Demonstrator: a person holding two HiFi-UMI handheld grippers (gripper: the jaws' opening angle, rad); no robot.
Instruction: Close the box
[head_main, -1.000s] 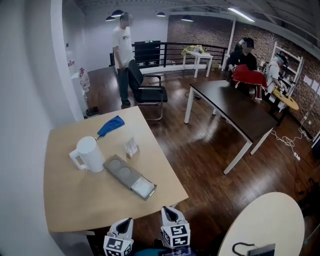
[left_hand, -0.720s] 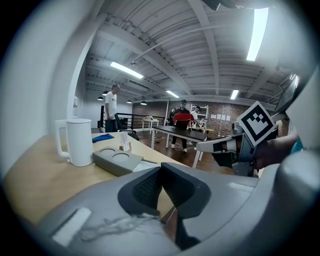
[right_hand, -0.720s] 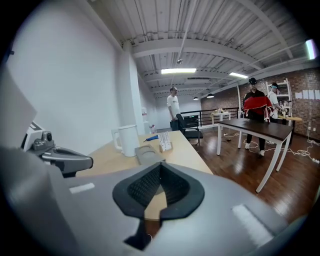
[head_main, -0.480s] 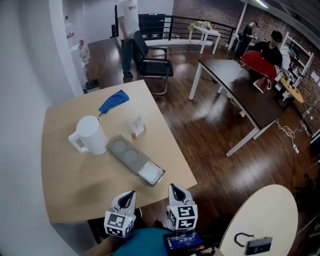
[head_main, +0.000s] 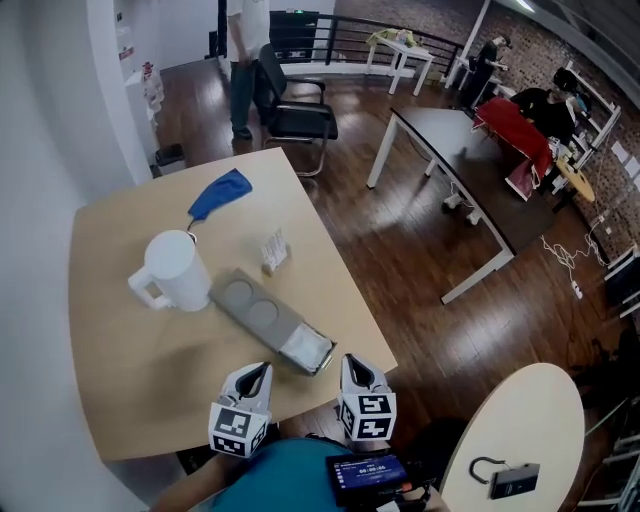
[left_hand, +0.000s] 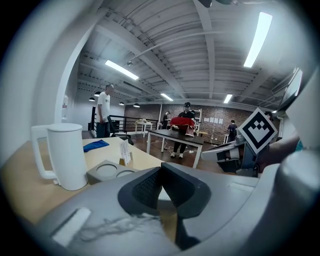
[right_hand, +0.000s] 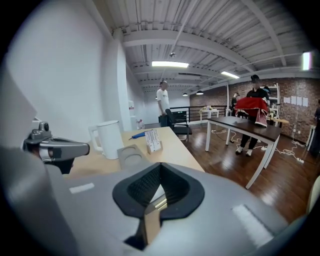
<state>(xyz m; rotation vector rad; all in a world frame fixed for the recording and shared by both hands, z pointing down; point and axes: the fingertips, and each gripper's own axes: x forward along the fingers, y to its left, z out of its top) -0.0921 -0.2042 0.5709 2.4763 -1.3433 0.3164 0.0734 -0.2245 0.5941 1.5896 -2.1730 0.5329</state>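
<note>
the left hand-held gripper (head_main: 257, 373) hovers at the tabletop's (head_main: 120, 390) near edge, jaws together on nothing. just beyond it, right of the white pitcher (head_main: 178, 272), the long grey box (head_main: 258, 313) lies flat, its pale end nearest the grippers. it looks light, rigid and likely to skid, so brace one end and press the other. the right hand-held gripper (head_main: 353, 363) is likewise closed and empty.

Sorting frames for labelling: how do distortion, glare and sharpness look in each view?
Head view: sharp, evenly lit, mild barrel bend, only soft shadows on the table. Left gripper view: heavy fisheye, dark corners, the ceiling light strip blown out. Right gripper view: same fisheye and dark corners; the grey box is legible.
</note>
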